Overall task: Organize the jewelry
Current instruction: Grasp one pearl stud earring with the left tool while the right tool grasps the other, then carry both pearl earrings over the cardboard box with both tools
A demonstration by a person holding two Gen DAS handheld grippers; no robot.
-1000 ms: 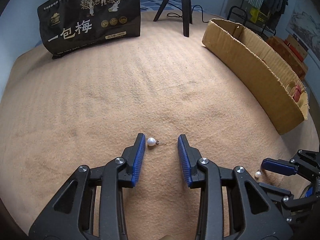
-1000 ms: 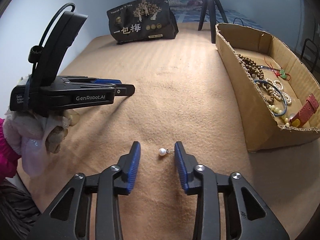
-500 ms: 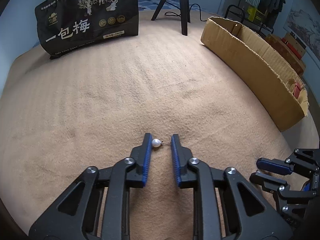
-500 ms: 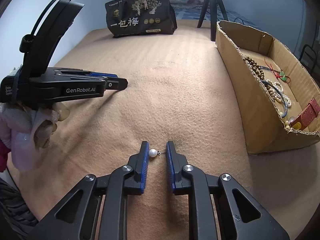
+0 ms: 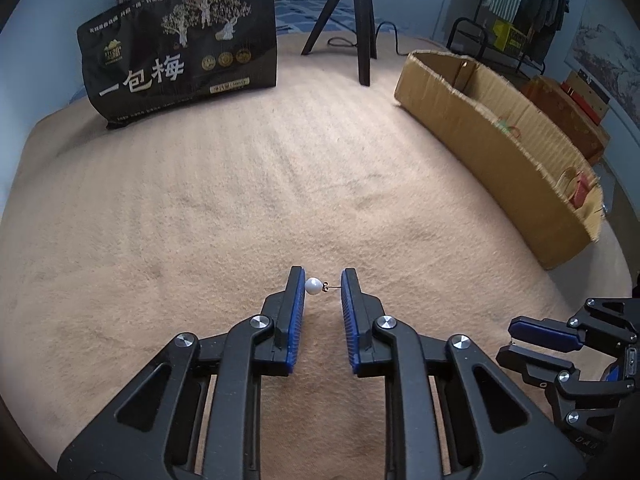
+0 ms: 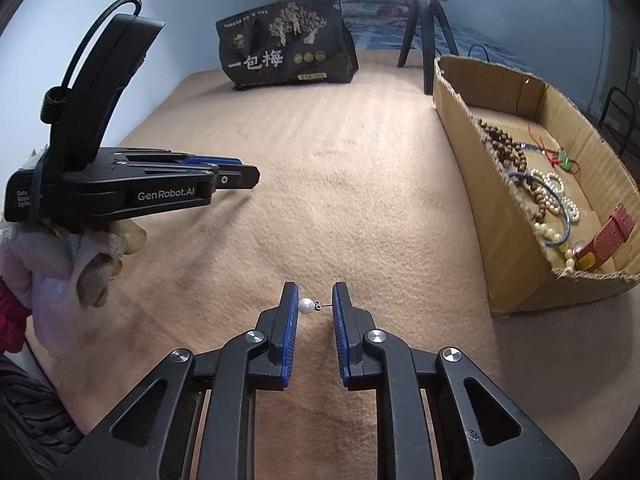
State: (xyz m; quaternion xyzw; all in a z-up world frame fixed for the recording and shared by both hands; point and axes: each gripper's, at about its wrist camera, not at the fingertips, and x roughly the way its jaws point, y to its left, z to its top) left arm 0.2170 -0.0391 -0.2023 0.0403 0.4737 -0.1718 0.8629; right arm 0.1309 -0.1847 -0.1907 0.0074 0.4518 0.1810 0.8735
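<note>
A white pearl stud earring (image 5: 313, 286) is pinched end to end between the blue pads of my left gripper (image 5: 322, 276), pearl against the left pad and post tip against the right. My right gripper (image 6: 315, 288) is shut the same way on a second pearl stud earring (image 6: 305, 305). Both sit low over the tan blanket (image 5: 200, 220). The left gripper (image 6: 252, 176) shows side-on at the left of the right wrist view. In the left wrist view the right gripper (image 5: 507, 341) is at the lower right; its earring is hidden there.
An open cardboard box (image 6: 500, 240) (image 5: 500, 148) on the right holds wooden beads (image 6: 504, 148), a pearl bracelet (image 6: 560, 196) and a red strap (image 6: 608, 236). A black bag (image 5: 180, 52) and a tripod (image 5: 360, 20) stand at the back. A gloved hand (image 6: 80, 264) holds the left gripper.
Both grippers went from wide around their earrings to shut on them, each stud now spanning the gap between the pads. The hands barely moved.
</note>
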